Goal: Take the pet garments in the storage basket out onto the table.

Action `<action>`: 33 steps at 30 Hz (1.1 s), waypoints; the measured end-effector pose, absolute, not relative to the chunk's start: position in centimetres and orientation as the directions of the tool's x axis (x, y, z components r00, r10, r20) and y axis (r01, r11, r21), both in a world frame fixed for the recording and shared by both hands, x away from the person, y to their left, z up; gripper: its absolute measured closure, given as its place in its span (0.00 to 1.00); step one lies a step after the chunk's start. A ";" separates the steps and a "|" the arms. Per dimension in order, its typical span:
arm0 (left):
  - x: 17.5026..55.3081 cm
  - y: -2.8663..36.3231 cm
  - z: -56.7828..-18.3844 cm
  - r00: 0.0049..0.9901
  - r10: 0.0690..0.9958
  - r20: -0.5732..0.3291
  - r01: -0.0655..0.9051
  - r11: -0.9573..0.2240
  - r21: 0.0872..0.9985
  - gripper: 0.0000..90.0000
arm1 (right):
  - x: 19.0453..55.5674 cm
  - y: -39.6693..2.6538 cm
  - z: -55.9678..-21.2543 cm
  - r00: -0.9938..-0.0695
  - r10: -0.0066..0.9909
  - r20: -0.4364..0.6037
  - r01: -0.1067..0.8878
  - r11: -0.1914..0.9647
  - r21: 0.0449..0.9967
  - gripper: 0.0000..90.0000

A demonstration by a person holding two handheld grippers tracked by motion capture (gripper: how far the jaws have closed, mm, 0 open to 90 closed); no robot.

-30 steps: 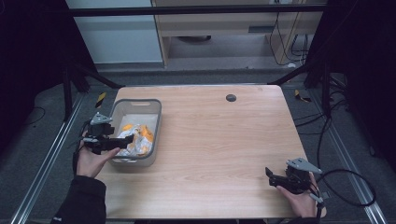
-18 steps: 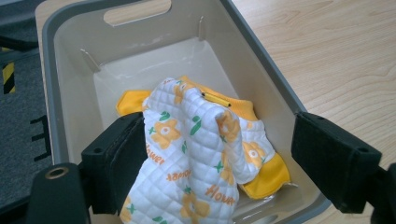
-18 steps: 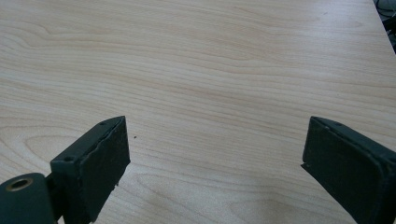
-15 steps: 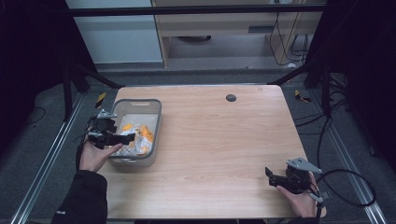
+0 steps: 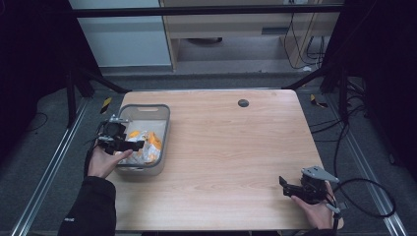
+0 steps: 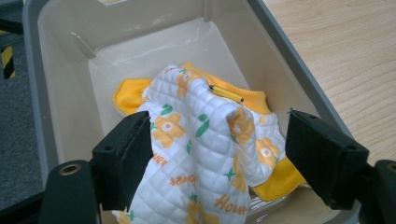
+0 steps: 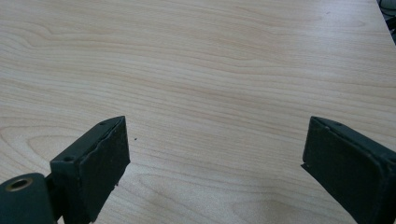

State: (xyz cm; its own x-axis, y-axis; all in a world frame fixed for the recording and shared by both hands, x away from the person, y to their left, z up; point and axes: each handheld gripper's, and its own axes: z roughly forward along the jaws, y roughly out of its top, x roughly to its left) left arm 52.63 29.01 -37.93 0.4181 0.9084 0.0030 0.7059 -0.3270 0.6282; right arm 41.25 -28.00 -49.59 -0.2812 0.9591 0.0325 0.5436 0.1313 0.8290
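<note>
Nothing had been lifted out yet. Left gripper (image 6: 219, 154) held its jaws apart, straddling the white quilted cloth with orange flowers (image 6: 205, 149) inside the grey plastic bin (image 6: 51, 84). Right gripper (image 7: 215, 158), jaws apart, rested idle over bare wooden worktop (image 7: 210, 70). Grasping and removal apparently remained.

Black left gripper (image 5: 135, 144); right gripper (image 5: 284, 183) black, grey three-cornered plate, trailing black cable; dark sleeve (image 5: 91, 206).
</note>
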 end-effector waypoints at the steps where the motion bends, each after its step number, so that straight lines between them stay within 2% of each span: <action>1: 52.7 29.0 -38.0 0.419 0.908 0.006 0.709 -0.331 0.623 0.26 | 41.2 -28.0 -49.6 -0.281 0.959 0.035 0.545 0.130 0.829 0.08; 16: 53.8 28.4 -39.7 0.418 0.908 0.001 0.751 -0.346 0.563 0.29 | 41.3 -28.0 -49.6 -0.287 0.957 0.037 0.547 0.132 0.827 0.08; 33: 54.4 28.1 -41.2 0.429 0.903 -0.010 0.772 -0.361 0.523 0.40 | 41.3 -27.9 -49.7 -0.293 0.955 0.037 0.551 0.137 0.823 0.08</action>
State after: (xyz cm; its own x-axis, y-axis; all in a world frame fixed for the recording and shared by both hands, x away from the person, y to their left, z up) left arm 54.35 28.06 -41.17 0.4294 0.9031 -0.0099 0.7718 -0.3613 0.5232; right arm 41.33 -27.94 -49.70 -0.2929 0.9554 0.0370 0.5507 0.1369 0.8234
